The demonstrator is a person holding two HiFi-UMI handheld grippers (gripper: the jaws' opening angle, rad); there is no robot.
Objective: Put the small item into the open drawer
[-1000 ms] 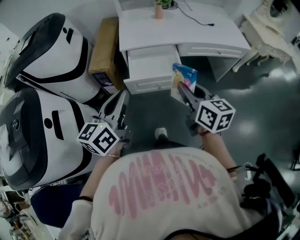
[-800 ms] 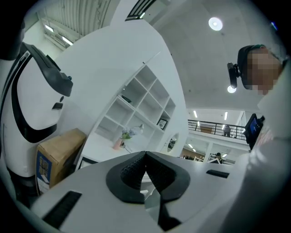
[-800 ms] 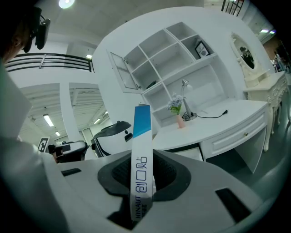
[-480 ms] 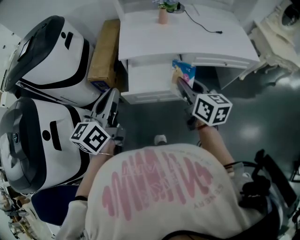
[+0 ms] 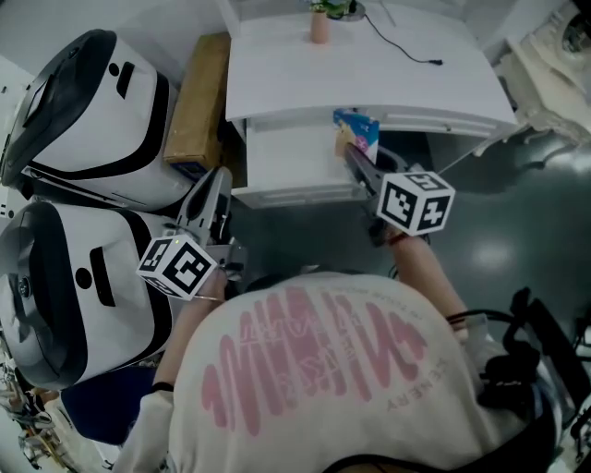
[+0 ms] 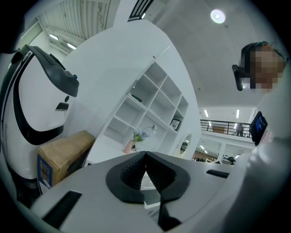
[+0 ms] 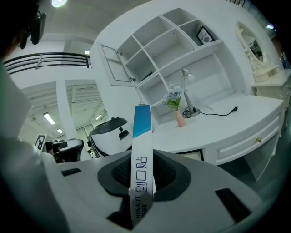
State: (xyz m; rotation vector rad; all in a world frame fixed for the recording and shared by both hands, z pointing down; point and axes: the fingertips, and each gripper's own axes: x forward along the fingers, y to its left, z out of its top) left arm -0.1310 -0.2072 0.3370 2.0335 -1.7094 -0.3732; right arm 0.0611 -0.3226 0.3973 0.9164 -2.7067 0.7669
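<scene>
The small item is a flat blue-and-white box, seen edge-on in the right gripper view. My right gripper is shut on its lower end, both pads pressing its sides. The box hangs at the right edge of the open white drawer, under the desk top. My left gripper stays lower left of the drawer, beside the white machines. Its jaws are shut tip to tip with nothing between them.
Two large white-and-black machines crowd the left side. A cardboard box stands between them and the desk. A pink vase with a plant and a black cable are on the desk. Dark floor lies to the right.
The person has moved closer to the desk. The right gripper has carried the box up toward the drawer's right edge. The left gripper has shifted slightly left and stays shut.
</scene>
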